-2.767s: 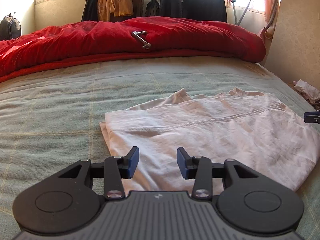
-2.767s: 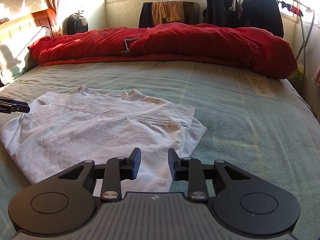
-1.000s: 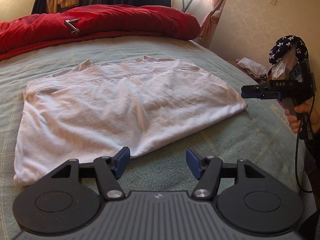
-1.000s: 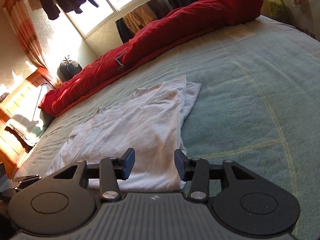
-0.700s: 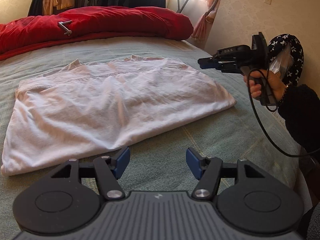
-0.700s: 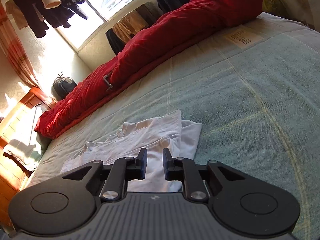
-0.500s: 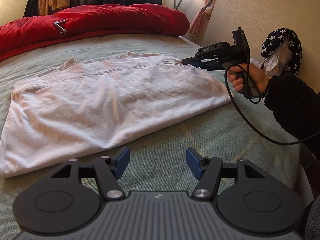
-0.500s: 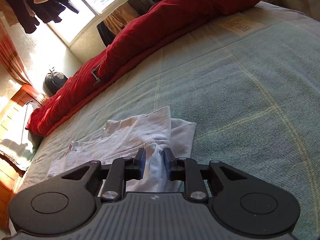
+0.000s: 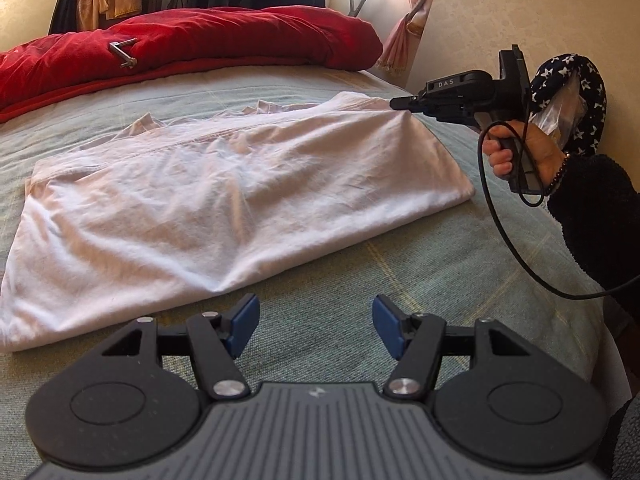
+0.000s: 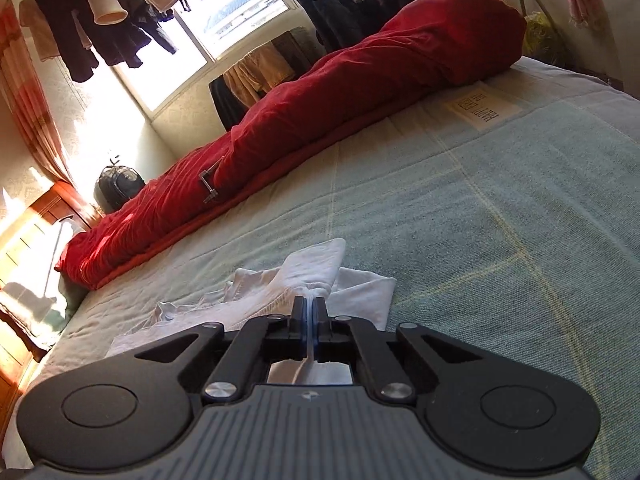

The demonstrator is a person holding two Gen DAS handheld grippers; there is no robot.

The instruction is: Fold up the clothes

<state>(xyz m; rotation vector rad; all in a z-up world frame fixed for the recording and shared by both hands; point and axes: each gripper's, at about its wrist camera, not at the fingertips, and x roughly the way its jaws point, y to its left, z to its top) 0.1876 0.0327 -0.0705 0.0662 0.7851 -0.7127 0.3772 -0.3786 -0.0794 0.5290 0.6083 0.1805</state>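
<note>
Since half a second ago your right gripper (image 10: 308, 307) has closed the last gap, and its fingers now pinch a bunched fold of the white shirt (image 9: 224, 200) at the shirt's far right corner. From the left wrist camera you see that same gripper (image 9: 394, 103) with its tip touching the raised corner of cloth, your right hand (image 9: 520, 152) wrapped round its handle, a dark fuzzy sleeve (image 9: 592, 216) behind it and a black cable (image 9: 504, 236) looping down beside the shirt.

Your left gripper (image 9: 316, 320) hovers just in front of the shirt's near edge, fingers wide apart, with only the green bedspread (image 9: 400, 264) between the blue pads (image 9: 242, 322). It holds nothing.

You have the shirt lying flat and folded lengthwise on the bedspread, wrinkled, with its collar end toward the red duvet (image 9: 192, 46). Only the pinched corner is lifted; the rest rests on the bed.

Beyond the shirt, the duvet is heaped along the far side of the bed, with a small metal crank (image 9: 122, 51) resting on it. Past the duvet, clothes (image 10: 100, 16) hang by the window, well apart from the shirt.
</note>
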